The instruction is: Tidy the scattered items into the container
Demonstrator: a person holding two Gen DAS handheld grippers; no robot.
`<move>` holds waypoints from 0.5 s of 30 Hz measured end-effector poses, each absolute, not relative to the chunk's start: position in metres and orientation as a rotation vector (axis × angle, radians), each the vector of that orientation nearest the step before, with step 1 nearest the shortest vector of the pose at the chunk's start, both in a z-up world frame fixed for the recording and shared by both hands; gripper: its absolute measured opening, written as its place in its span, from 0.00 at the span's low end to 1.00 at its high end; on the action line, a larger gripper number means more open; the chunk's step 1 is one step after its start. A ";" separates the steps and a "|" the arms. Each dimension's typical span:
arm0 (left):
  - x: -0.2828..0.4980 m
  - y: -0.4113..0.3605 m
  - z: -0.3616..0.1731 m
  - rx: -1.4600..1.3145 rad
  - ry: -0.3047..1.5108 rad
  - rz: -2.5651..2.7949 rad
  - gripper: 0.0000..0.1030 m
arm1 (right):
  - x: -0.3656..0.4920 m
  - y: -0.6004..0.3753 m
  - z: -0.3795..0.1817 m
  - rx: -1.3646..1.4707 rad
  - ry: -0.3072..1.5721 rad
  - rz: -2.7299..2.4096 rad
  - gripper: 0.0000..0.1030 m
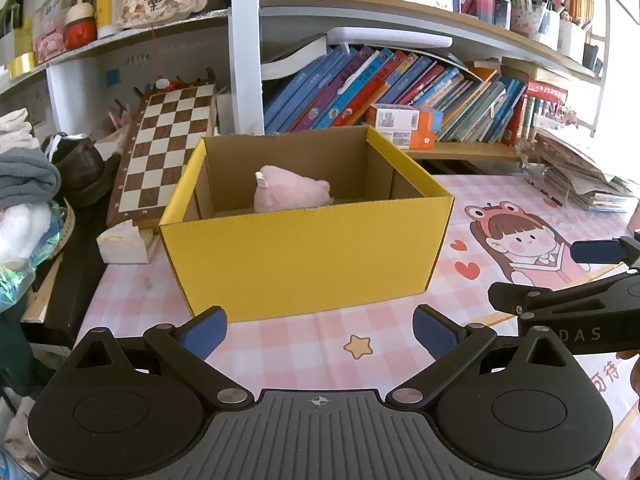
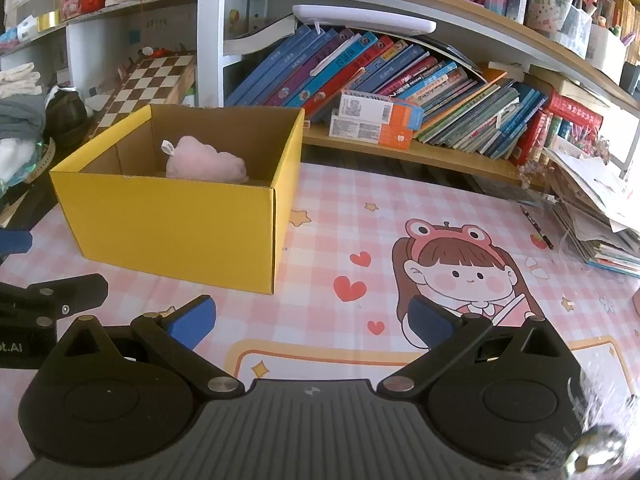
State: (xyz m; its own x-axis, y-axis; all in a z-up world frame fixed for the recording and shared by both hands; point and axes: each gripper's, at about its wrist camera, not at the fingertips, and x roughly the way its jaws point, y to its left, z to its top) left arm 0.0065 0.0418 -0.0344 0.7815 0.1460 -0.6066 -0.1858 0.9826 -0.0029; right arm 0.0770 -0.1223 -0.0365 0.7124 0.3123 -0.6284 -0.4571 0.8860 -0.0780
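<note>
A yellow cardboard box (image 1: 304,256) stands open-topped on the pink checked table mat (image 1: 332,356), just beyond my left gripper (image 1: 320,330). A pink plush toy (image 1: 290,192) lies inside the box against its brown floor. The left gripper is open with nothing between its blue pads. My right gripper (image 2: 314,320) is also open and empty, hovering over the mat to the right of the box (image 2: 180,232), where the plush toy (image 2: 206,164) shows over the rim. The right gripper's finger (image 1: 560,300) reaches into the left wrist view from the right.
A chessboard (image 1: 168,148) leans behind the box on the left, beside a dark shoe (image 1: 80,168) and piled cloth (image 1: 24,184). Slanted books (image 1: 400,88) fill the shelf behind. A paper stack (image 2: 596,208) sits at the mat's right edge. A cartoon girl (image 2: 460,276) is printed on the mat.
</note>
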 end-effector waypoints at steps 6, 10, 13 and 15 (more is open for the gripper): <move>0.003 0.040 -0.033 -0.062 0.646 0.180 0.98 | 0.074 -0.126 -0.034 -0.225 0.648 0.417 1.00; 0.003 0.039 -0.033 -0.059 0.649 0.179 0.98 | 0.072 -0.127 -0.033 -0.222 0.647 0.416 1.00; 0.004 0.038 -0.034 -0.059 0.655 0.176 0.98 | 0.072 -0.128 -0.033 -0.221 0.650 0.414 1.00; 0.003 0.038 -0.033 -0.057 0.653 0.174 0.98 | 0.072 -0.129 -0.033 -0.220 0.652 0.412 1.00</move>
State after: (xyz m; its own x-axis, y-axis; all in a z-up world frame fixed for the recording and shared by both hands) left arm 0.0033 0.0380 -0.0334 0.7800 0.1429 -0.6092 -0.1789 0.9839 0.0017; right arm 0.0716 -0.1289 -0.0335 0.7182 0.3014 -0.6271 -0.4372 0.8966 -0.0698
